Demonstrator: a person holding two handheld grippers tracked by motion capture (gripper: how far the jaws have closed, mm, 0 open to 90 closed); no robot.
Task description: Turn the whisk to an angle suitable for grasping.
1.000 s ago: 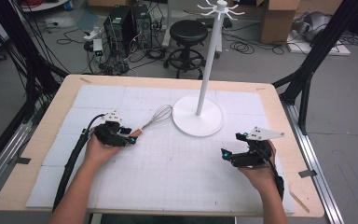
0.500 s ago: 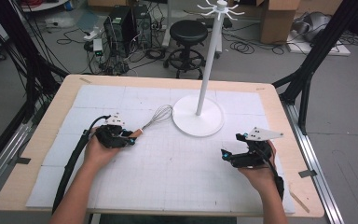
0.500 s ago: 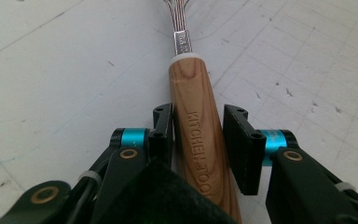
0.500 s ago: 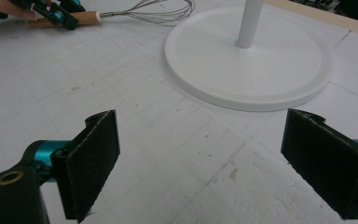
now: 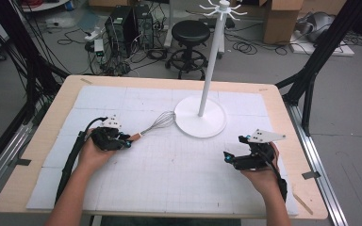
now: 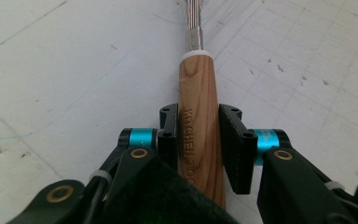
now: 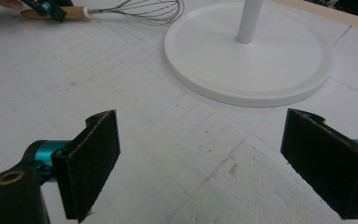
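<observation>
Clamping the whisk's wooden handle, lying on the white desk.

Left gripper (image 6: 198, 140) having just been closing, fingers (image 6: 168, 135) now pressing both sides of the handle of the whisk (image 5: 156, 125), wire head pointing toward the base of the white stand (image 5: 201, 117), just beside it. Right gripper (image 7: 200, 163) hovering well apart, near the desk (image 5: 179, 183), fingers spread wide, gripping nothing.
</observation>
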